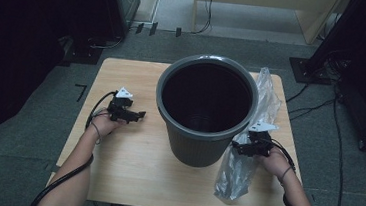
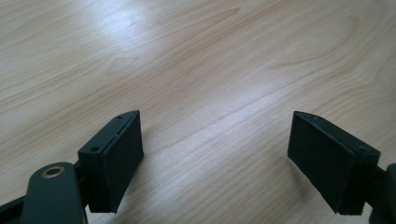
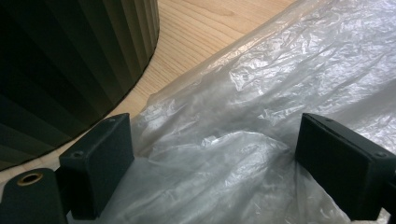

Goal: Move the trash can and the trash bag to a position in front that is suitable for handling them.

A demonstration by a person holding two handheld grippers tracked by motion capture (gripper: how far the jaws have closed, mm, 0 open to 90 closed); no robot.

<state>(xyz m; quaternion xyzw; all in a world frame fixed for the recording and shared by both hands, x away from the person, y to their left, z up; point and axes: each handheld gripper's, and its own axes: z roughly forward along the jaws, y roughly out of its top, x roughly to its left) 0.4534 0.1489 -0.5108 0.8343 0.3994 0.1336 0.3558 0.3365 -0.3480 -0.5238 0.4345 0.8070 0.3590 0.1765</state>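
Dark grey round plastic bin [image 1: 205,112] stands upright mid-table on the light wooden tabletop [image 1: 130,163], mouth up, interior dark. It sits between the two hands and blocks the straight path from one gripper to the other.

Crumpled clear plastic bag [image 1: 247,154] lies along the right side of the bin, running from the far right part of the table down toward the near edge. It is pressed close against the bin wall; in the right gripper view the ribbed bin side [image 3: 70,70] is at left with a strip of bare wood between it and the bag [image 3: 261,107].

Right gripper [image 1: 240,147]: jaws spread wide, nothing clamped. In its own view [image 3: 212,163] the jaws straddle the bag film, with folds of plastic lying between them. Can't tell whether the pads touch it. Right hand [image 1: 276,161] behind it, cable trailing back along the forearm.

Left gripper [image 1: 137,114]: left of the bin, near it but apart, low over bare wood. Its own view [image 2: 215,158] shows jaws wide apart with plain tabletop [image 2: 210,70] between them, holding nothing. Left hand [image 1: 104,123] grips it from behind.

Beyond the table: grey carpet floor [image 1: 32,135], black cables [image 1: 321,102] at right, dark equipment stands [image 1: 326,45] at both far corners.
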